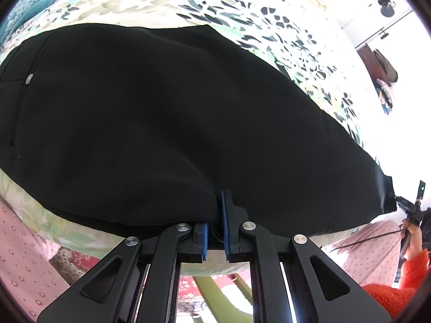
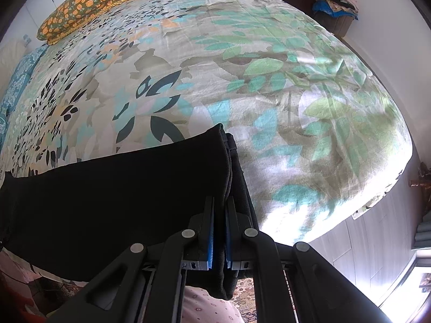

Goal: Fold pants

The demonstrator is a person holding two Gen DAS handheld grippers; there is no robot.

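Black fabric of the pants point(image 1: 161, 113) lies spread across the floral bedspread point(image 2: 269, 80), with both near edges pinched. The left claw point(image 1: 215, 231) is closed on the edge of the cloth at six o'clock in its own view; a pale button shows toward nine o'clock. The right claw point(image 2: 219, 231) is clamped on a stacked hem end point(image 2: 231, 167), whose layers run up toward twelve o'clock. By my reading, the step is carrying this near edge over to make a fold. To do it well, lift both claws together, keep the span between them taut so the cloth does not sag, and sweep toward twelve o'clock. Lay the edge squarely onto the far edge before letting go, or the layers may slip askew.
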